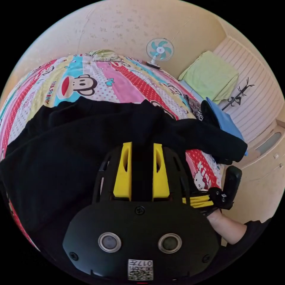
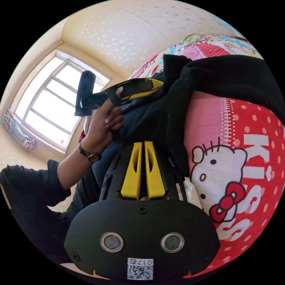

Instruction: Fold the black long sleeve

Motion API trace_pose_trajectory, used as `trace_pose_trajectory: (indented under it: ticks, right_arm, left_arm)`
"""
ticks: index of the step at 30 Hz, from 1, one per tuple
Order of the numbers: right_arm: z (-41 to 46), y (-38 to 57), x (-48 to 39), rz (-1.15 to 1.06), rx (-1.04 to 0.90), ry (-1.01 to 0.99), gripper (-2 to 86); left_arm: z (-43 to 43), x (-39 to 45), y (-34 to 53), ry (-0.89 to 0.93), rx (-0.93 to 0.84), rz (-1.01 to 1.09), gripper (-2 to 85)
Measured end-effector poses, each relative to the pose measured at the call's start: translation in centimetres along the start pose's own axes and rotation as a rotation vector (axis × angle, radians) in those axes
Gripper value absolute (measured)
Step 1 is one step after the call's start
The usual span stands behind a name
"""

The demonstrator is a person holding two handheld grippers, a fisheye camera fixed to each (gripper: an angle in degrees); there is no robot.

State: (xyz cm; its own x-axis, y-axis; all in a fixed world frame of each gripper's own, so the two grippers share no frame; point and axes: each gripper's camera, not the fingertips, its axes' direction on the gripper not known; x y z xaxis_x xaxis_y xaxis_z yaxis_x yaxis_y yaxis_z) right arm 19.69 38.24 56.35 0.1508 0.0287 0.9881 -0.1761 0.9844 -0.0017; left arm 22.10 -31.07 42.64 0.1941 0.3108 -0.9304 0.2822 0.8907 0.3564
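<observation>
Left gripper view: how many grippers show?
2. The left gripper sits at lower centre, its jaws holding black long sleeve fabric. The right gripper is at the bed's near edge, lower right, partly hidden.

Before me, a bedsheet (image 1: 118,83) striped in pink, red, yellow and blue, printed with cartoon figures, covers the bed; a small fan (image 1: 159,50) with teal blades stands at its far edge against the cream, speckled wall (image 1: 124,26); a green cloth (image 1: 211,75) lies folded past the bed's corner, a blue cloth (image 1: 225,120) near it, and beside them a dark patterned item I cannot make out; a black branching rack (image 1: 239,95) leans by a pale ribbed panel. From my right gripper view, a paned window (image 2: 50,109) glows with daylight, checked fabric (image 2: 14,127) hanging at its side; the sheet's red dotted panel carries a white cat figure (image 2: 213,172) with a red bow.
</observation>
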Motion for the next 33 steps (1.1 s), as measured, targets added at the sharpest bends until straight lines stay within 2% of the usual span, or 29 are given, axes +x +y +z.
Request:
trace_pose_trajectory:
  ticks: [4, 7, 11, 13, 14, 17, 21, 24, 26, 29, 31, 33]
  right_arm:
    - [-1.2, 0.5, 0.4, 0.000, 0.004, -0.001, 1.6]
    - [-2.0, 0.9, 0.5, 0.000, 0.007, -0.006, 1.7]
    - [-2.9, 1.3, 0.6, 0.000, 0.011, -0.003, 1.8]
    - [-3.3, 1.4, 0.6, 0.003, 0.011, -0.005, 1.9]
    - [-3.5, 1.4, 0.6, 0.005, 0.011, -0.007, 2.0]
    - [-4.1, 1.6, 0.1, 0.006, 0.011, -0.002, 2.5]
    - [-6.0, 2.8, -1.7, 0.001, 0.067, 0.064, 3.6]
    - [-10.8, 5.4, -3.1, 0.070, 0.251, 0.161, 5.4]
    - [-16.3, 9.0, -3.8, 0.161, 0.499, 0.364, 7.0]
    - [-22.3, 13.6, -2.7, 0.356, 0.735, 0.679, 9.0]
    - [-24.8, 15.0, -0.9, 0.465, 0.741, 0.734, 10.7]
    - [-26.7, 15.9, 0.3, 0.509, 0.729, 0.706, 11.5]
  left_arm:
    - [-5.0, 0.9, 3.6, -0.029, 0.072, 0.026, 12.9]
    - [-8.5, -1.5, 8.2, -0.189, 0.025, -0.116, 12.7]
    - [-13.3, -5.1, 15.8, -0.448, 0.052, -0.270, 11.1]
    - [-13.2, -6.7, 18.2, -0.494, -0.034, -0.321, 8.4]
    - [-12.9, -7.5, 19.7, -0.441, -0.017, -0.296, 7.8]
    - [-13.4, -8.6, 23.7, -0.355, 0.195, -0.339, 6.5]
    - [-13.8, -8.7, 24.9, -0.356, 0.217, -0.336, 6.5]
    - [-14.5, -9.6, 26.0, -0.301, 0.238, -0.340, 6.3]
    - [-15.0, -10.5, 26.6, -0.256, 0.249, -0.351, 6.0]
    - [-15.8, -11.9, 27.9, -0.176, 0.280, -0.367, 5.3]
    - [-16.3, -13.0, 28.6, -0.118, 0.298, -0.384, 5.1]
    - [-16.9, -14.4, 29.6, -0.038, 0.322, -0.401, 4.7]
